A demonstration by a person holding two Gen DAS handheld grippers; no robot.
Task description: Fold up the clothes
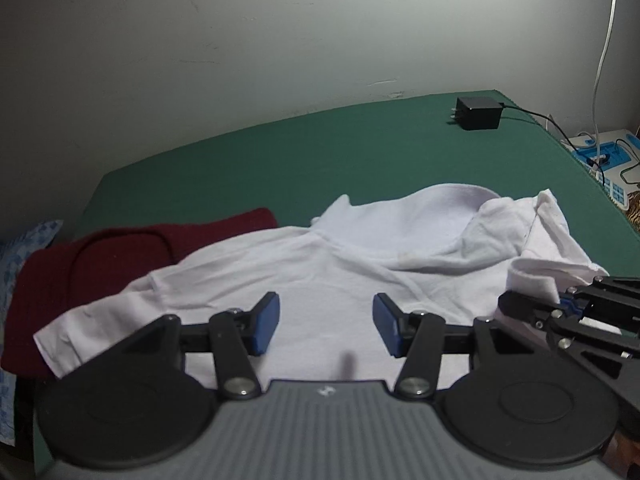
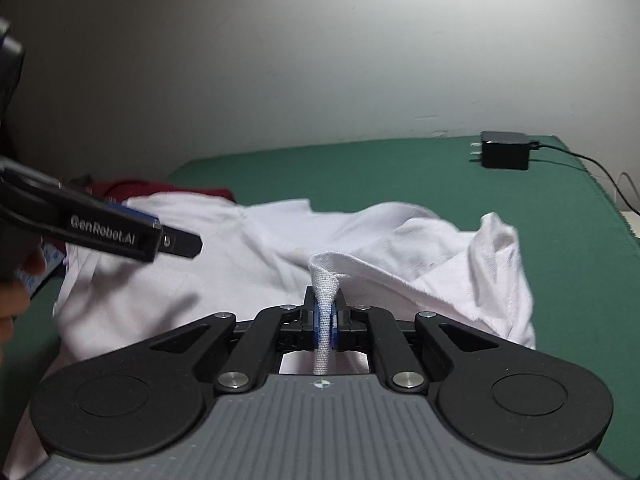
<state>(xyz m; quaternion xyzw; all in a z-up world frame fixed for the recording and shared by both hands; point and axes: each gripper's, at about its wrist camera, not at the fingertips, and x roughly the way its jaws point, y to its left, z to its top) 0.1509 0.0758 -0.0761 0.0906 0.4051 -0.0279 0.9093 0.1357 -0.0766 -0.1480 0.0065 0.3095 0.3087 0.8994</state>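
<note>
Green counter (image 1: 280,160) carries the white shirt (image 1: 320,280), crumpled, overlapping a maroon garment (image 1: 100,260). My right claw (image 2: 325,320) pinches a thin shirt fold; my left claw (image 1: 326,322) hovers released above it. Pulling may slip that fold or drag the maroon piece.

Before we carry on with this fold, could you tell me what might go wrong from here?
1. The right hand-held gripper pinches only a narrow strip of the white shirt, so the cloth could slip out.
2. The left hand-held gripper is open with nothing between its fingers, so the fold may skew.
3. The shirt overlaps the red garment, which could drag along.
</note>
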